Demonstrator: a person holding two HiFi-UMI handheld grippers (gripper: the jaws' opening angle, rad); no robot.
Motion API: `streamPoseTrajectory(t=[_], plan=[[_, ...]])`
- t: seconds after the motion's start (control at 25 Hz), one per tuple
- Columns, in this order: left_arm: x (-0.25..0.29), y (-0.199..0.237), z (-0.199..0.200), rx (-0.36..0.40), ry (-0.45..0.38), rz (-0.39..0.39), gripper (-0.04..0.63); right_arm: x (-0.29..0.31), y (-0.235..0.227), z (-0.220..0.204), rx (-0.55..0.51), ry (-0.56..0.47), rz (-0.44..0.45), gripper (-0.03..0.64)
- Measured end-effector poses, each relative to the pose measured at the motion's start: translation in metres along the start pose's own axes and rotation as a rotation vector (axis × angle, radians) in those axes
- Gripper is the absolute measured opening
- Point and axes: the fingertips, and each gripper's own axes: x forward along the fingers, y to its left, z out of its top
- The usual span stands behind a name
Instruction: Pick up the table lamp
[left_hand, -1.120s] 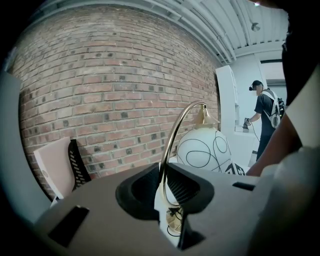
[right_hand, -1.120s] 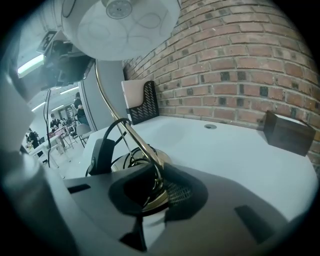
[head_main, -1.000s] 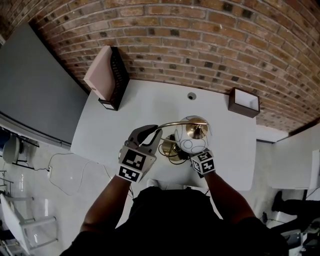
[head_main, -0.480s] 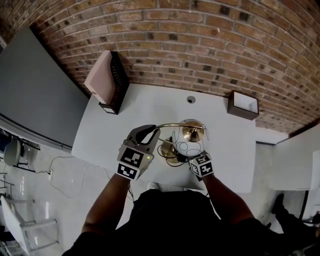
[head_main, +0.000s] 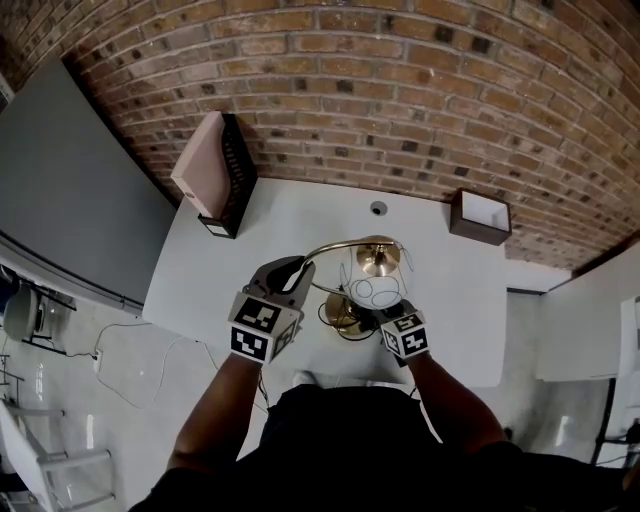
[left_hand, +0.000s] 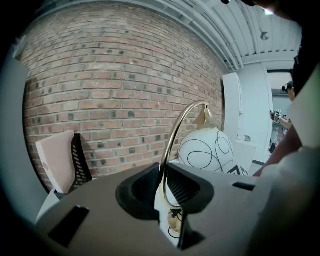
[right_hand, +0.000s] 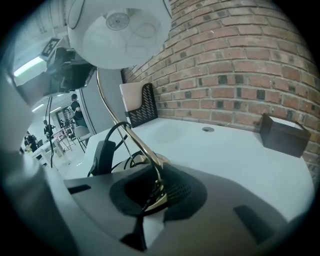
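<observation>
Two things are escaping us in the head view. The right gripper (head_main: 388, 318) is pushing its tips under the white globe shade (head_main: 374, 292), so only its marker cube is showing clearly. The brass base (head_main: 340, 316) is peeking out half covered between the two grippers, and we cannot tell whether it is resting on the white table (head_main: 270, 215) or hanging just above it.

In the right gripper view the shade (right_hand: 120, 30) is running off the upper edge. The base is lying behind the jaws, with only a loop of black cord (right_hand: 107, 131) showing at the near left. In the left gripper view a pale blurred shape is covering the right side, and we are not making out what it is.

We are seeing the table lamp (head_main: 378, 261) over the near middle of the table, caught between both grippers.

Both forearms are reaching away from the near edge. The left gripper (head_main: 298, 268) is pointing far and to the right with its marker cube facing up. Its jaws are standing narrow, the pads pressing the curved brass stem (left_hand: 171, 135) from both sides. The right gripper (right_hand: 155, 192) is angling downward, its jaws nearly together and clamping the lower end of the stem (right_hand: 136, 140).

Against the brick wall (head_main: 400, 90), a pink file holder (head_main: 205, 160) is sitting at the far left and a brown box (head_main: 480, 212) at the far right.
</observation>
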Motion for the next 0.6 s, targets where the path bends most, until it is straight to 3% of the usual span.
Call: streamPoseTrajectory(t=[0.24,0.6], plan=[[-0.025,-0.008,0.029,-0.011,-0.059,-0.029,0.049,-0.031,0.012,0.023,-0.009,-0.057,-0.007,0.048],[-0.056,-0.032,0.066,0.008,-0.079,-0.090,0.051,-0.084,0.026,0.044,0.028,-0.125,-0.038,0.051]])
